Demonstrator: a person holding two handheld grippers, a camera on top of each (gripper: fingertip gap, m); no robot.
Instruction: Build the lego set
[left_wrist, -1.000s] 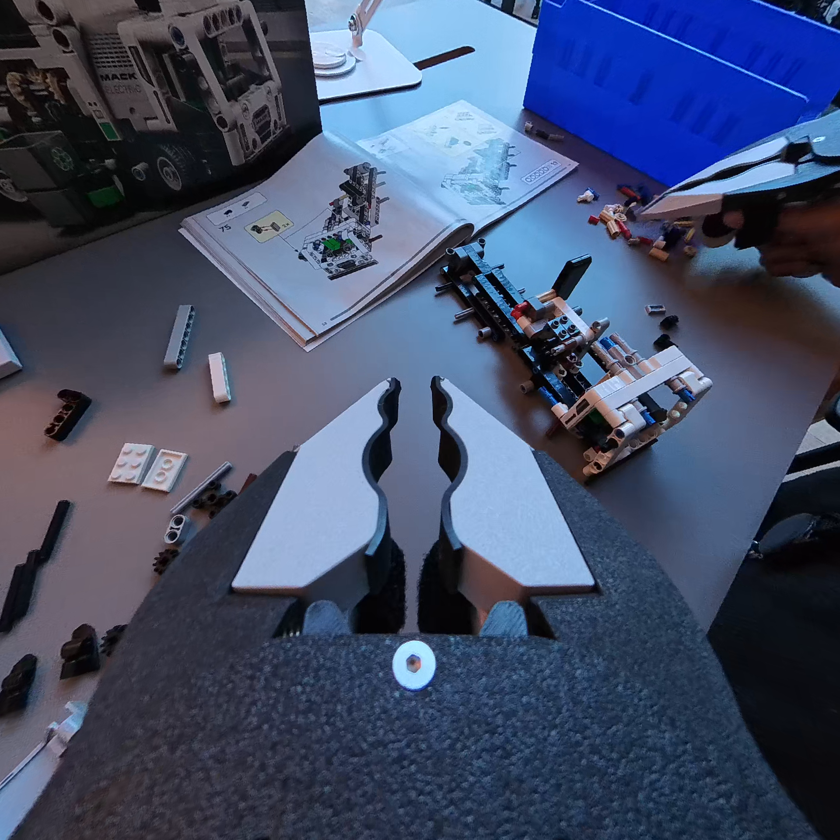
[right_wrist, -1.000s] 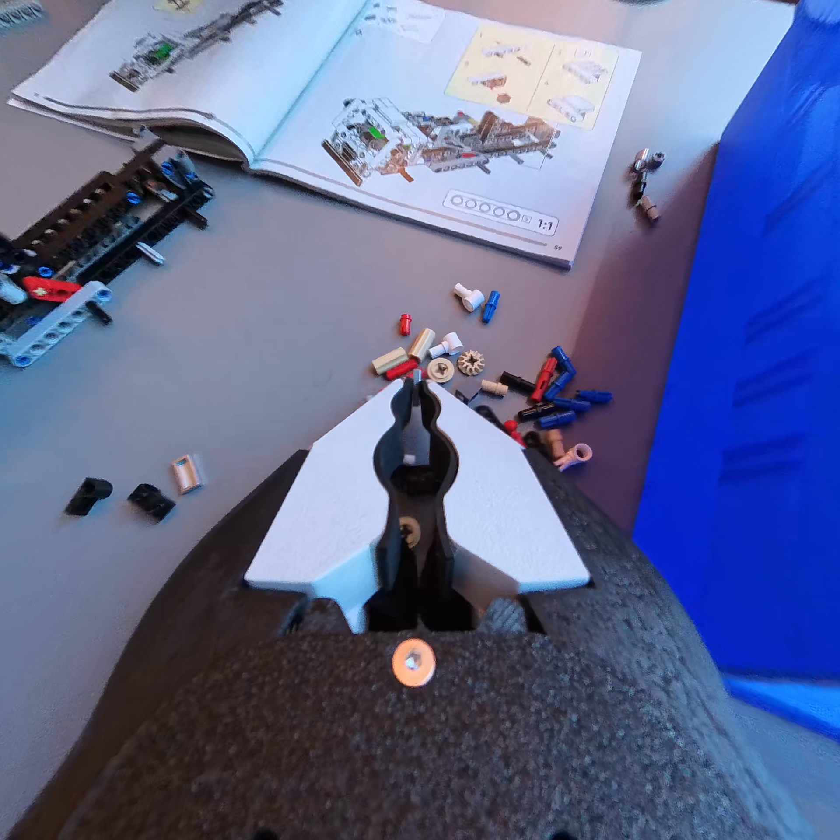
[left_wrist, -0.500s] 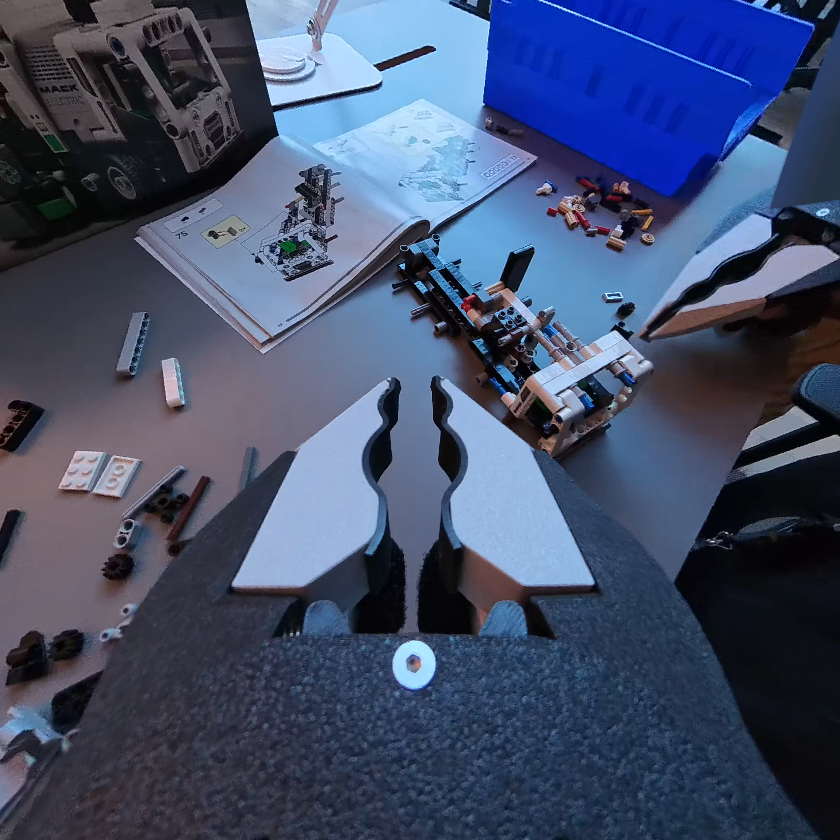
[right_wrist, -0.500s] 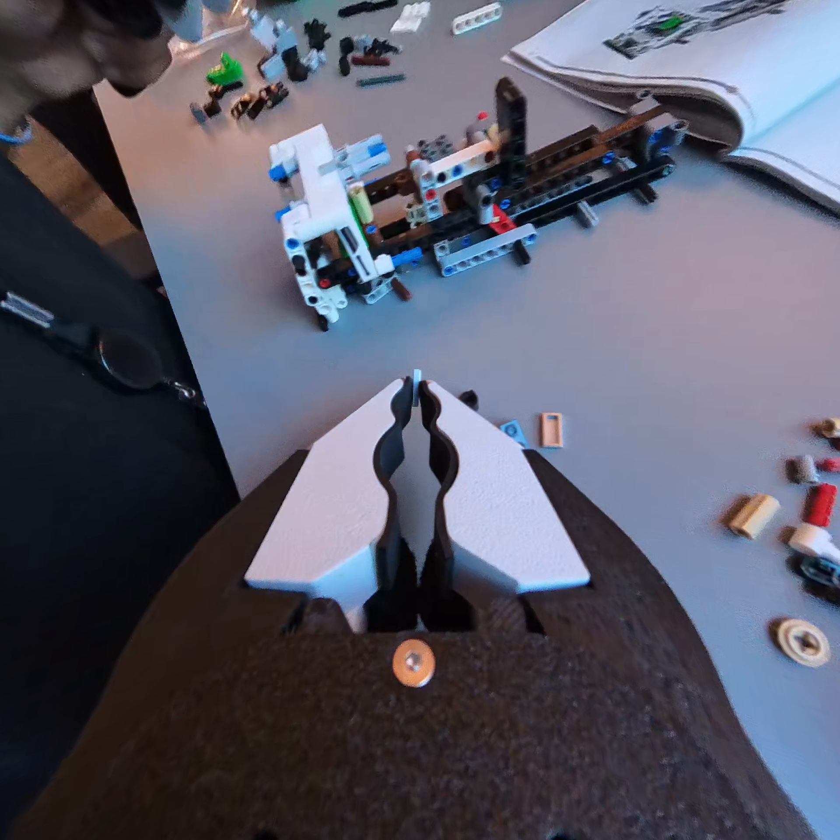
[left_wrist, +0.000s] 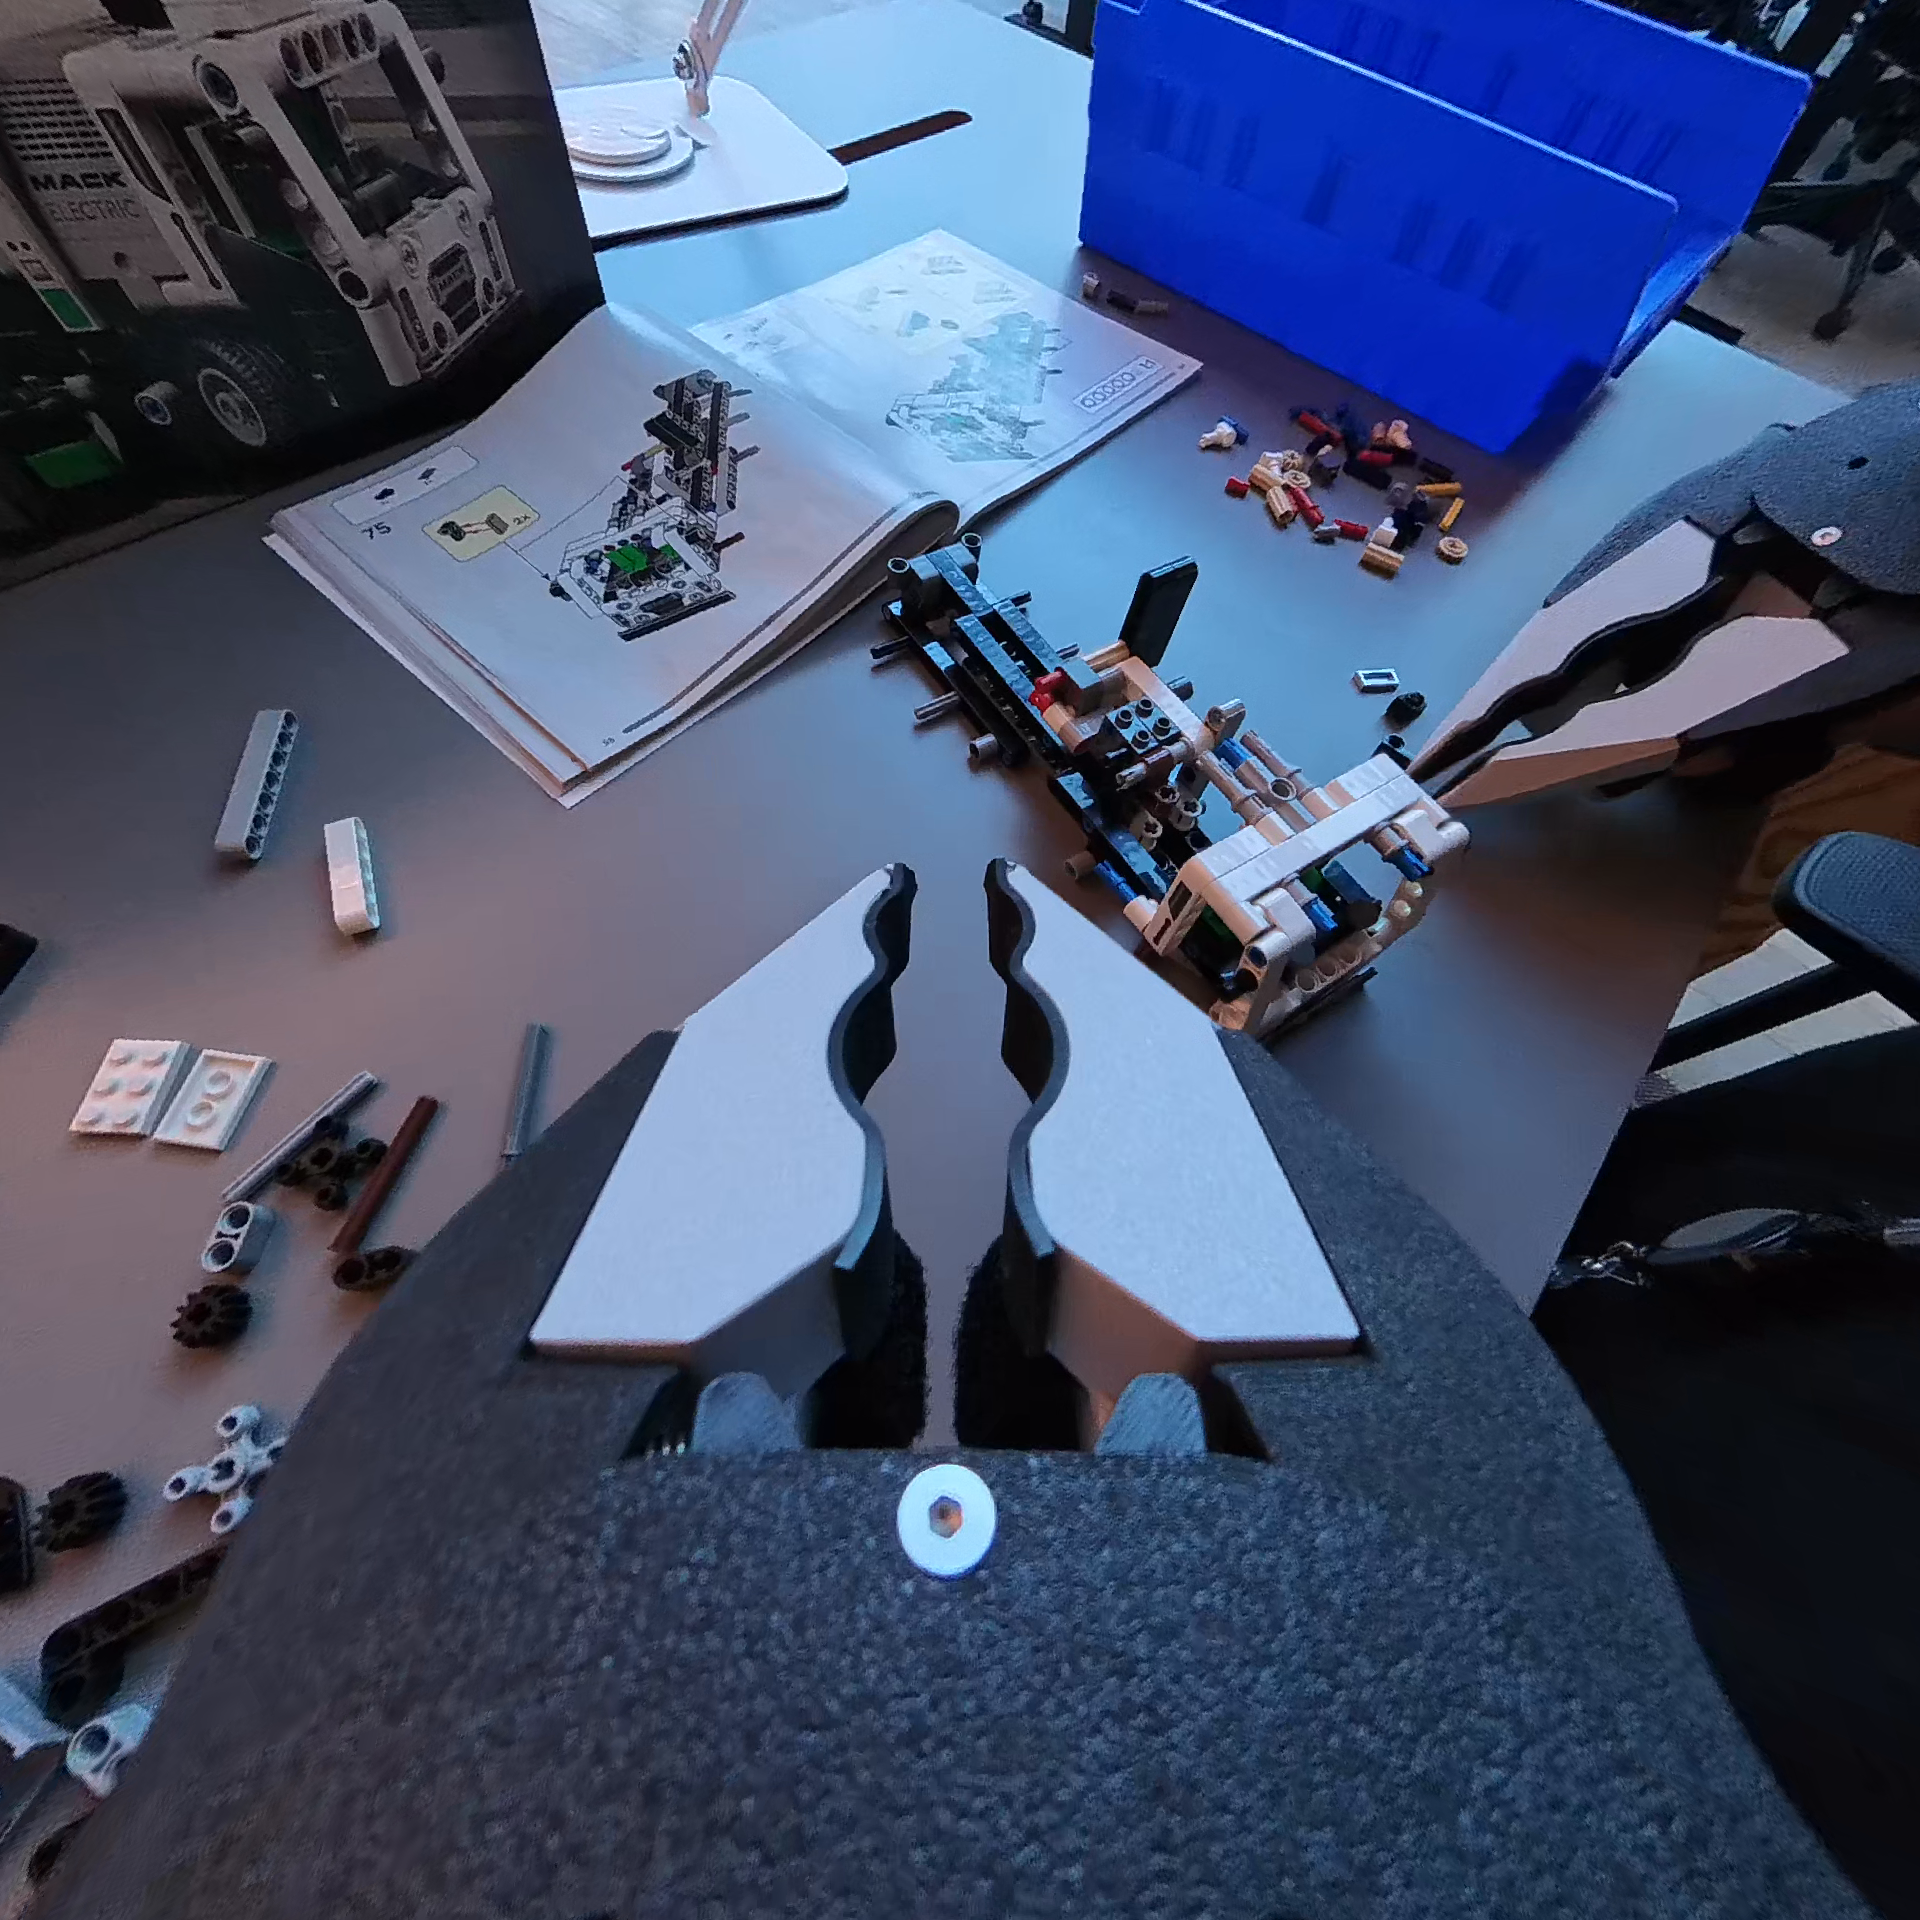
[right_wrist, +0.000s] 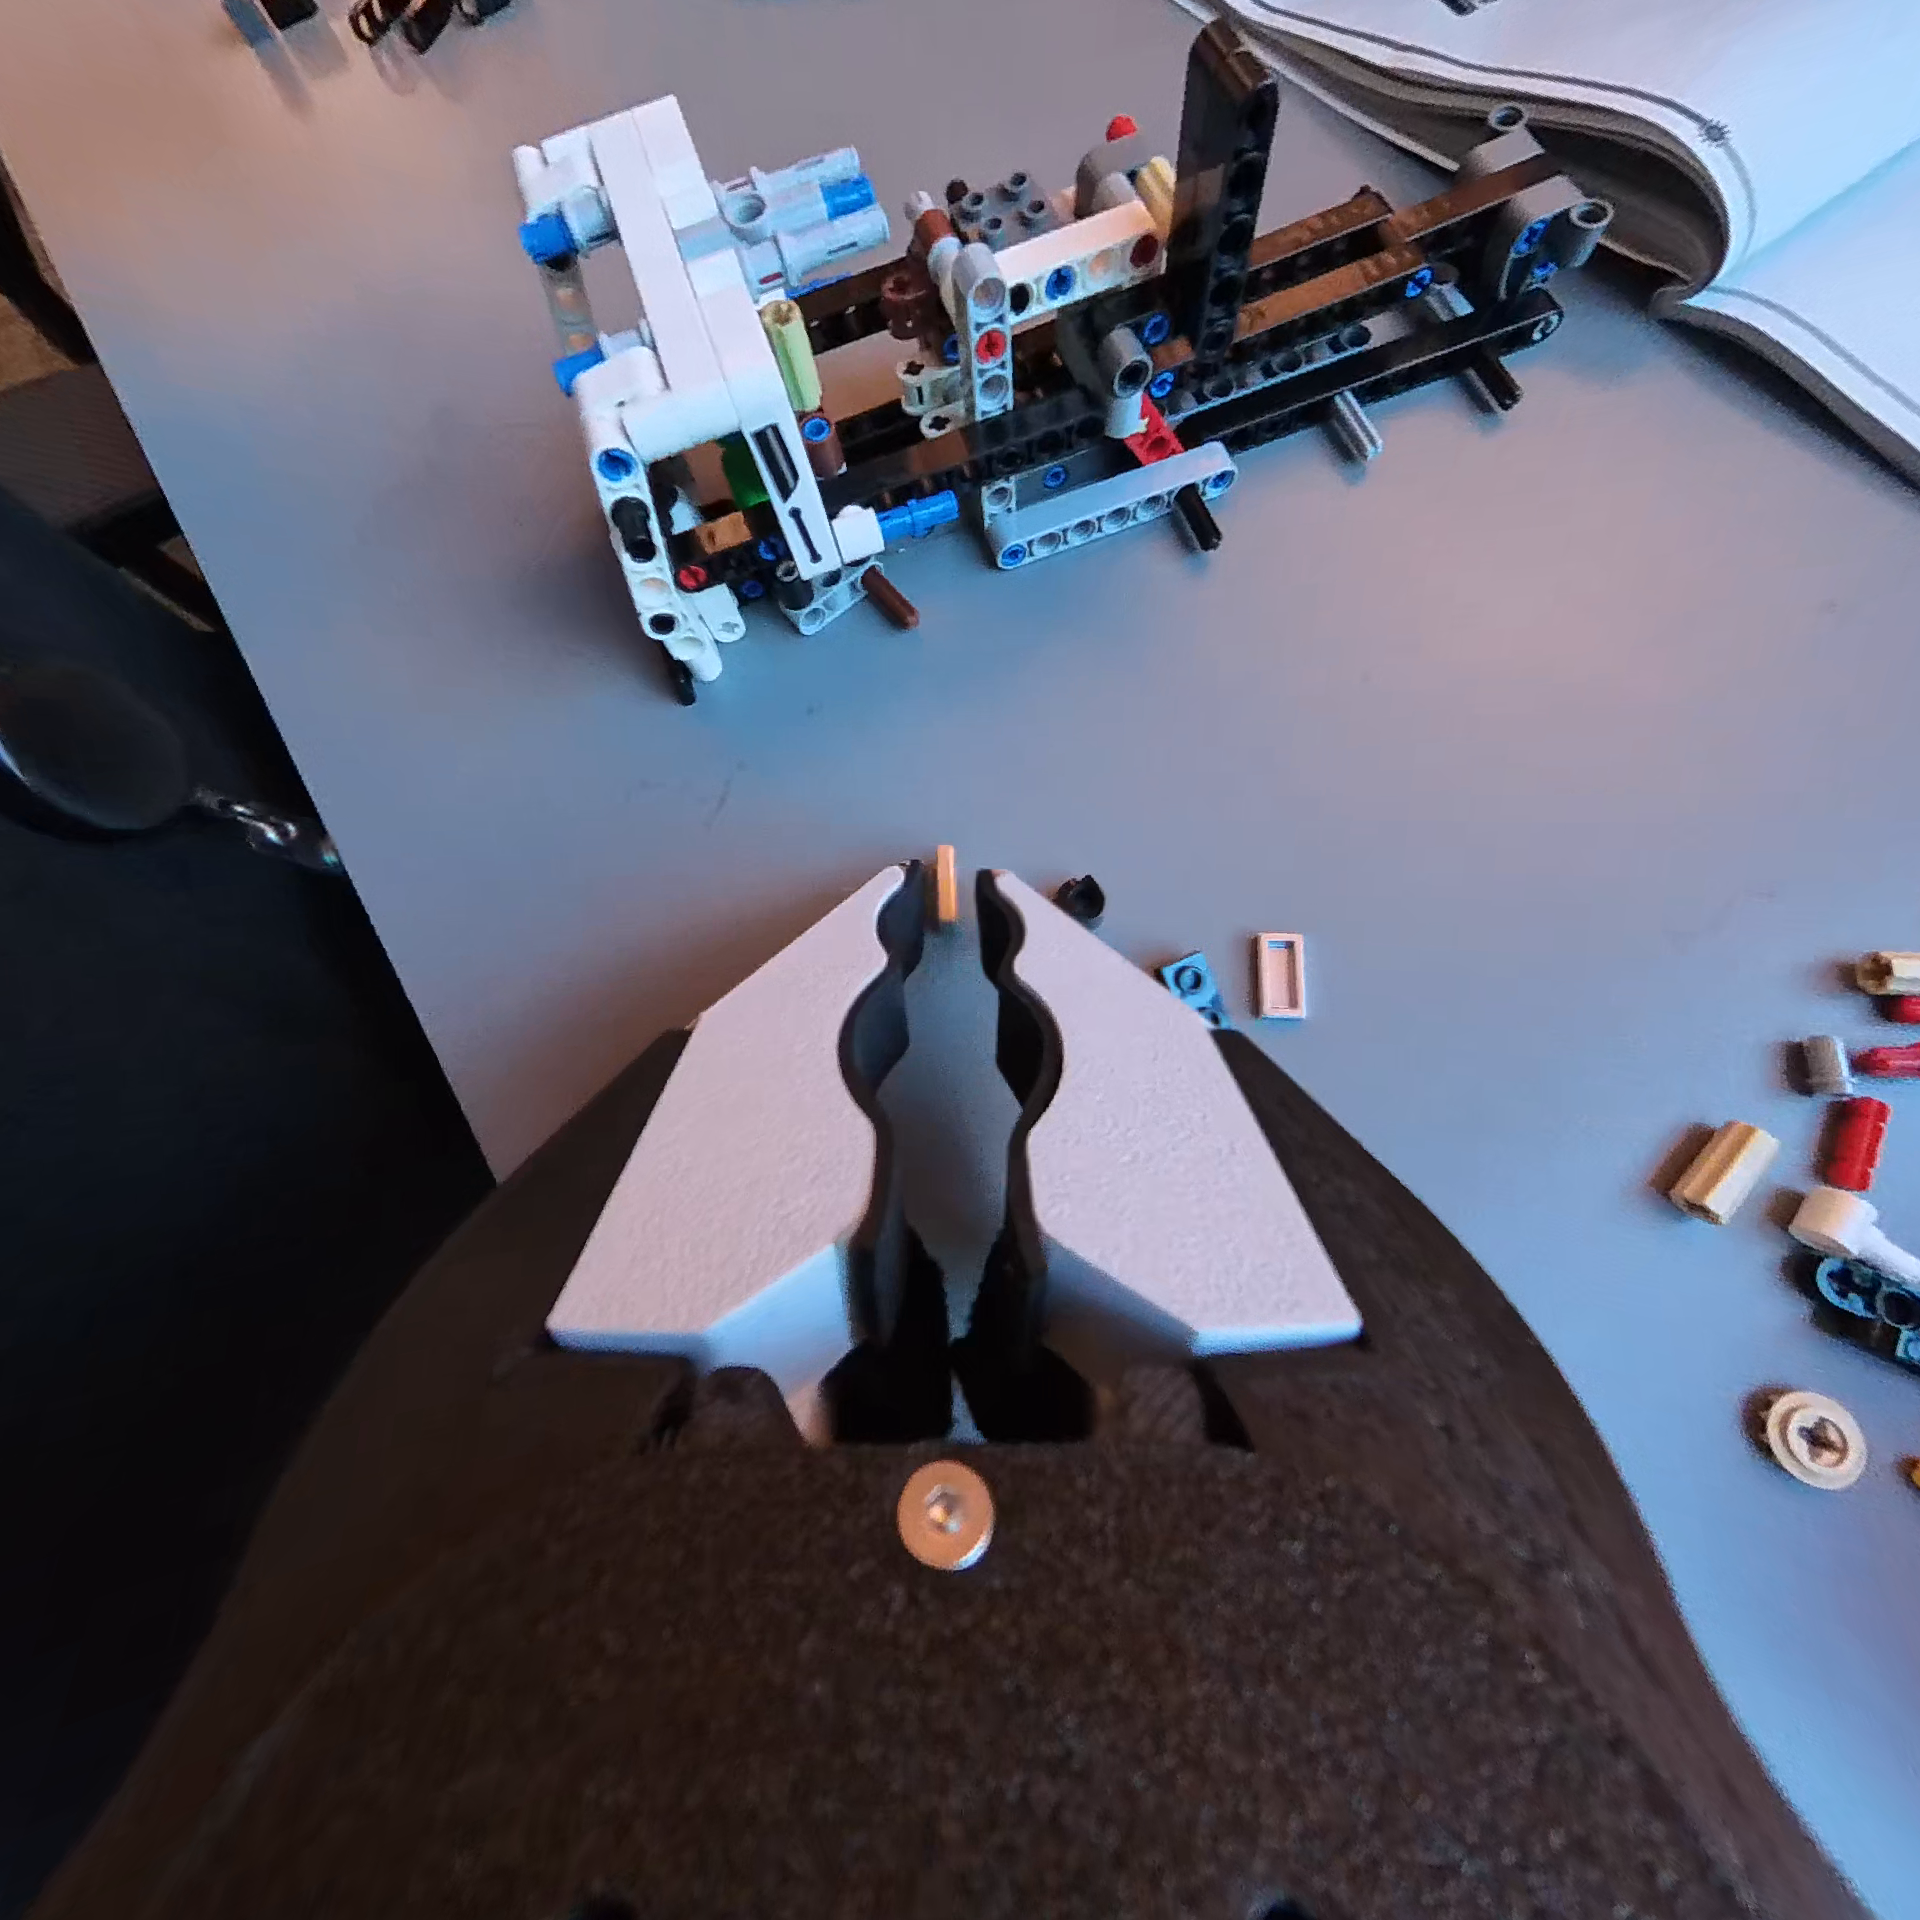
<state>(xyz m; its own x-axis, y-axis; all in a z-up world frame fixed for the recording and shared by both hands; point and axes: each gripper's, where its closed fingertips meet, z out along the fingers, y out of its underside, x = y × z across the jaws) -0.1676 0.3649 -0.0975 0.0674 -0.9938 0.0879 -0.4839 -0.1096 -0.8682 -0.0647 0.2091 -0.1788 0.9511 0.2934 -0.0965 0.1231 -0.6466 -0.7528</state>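
Note:
The half-built lego truck frame lies on the dark table, its white cab end toward the front edge; it also shows in the right wrist view. My left gripper is open a little and empty, hovering just left of the cab end. My right gripper is low over the table in front of the cab end, and in the left wrist view it is seen right of the cab. Its jaws stand slightly apart. A small tan tile stands edge-on between the tips with a gap beside it.
The open instruction booklet lies behind the frame, with the set's box and a blue bin farther back. Small pins are scattered at the right. Loose beams and plates lie at the left. The table's edge is close. Tip to tip, the grippers are about 20 cm apart.
My right gripper swung from the pins by the blue bin over to the frame's cab end, carrying the small tile. Its jaws have parted a little. My left gripper stayed open.

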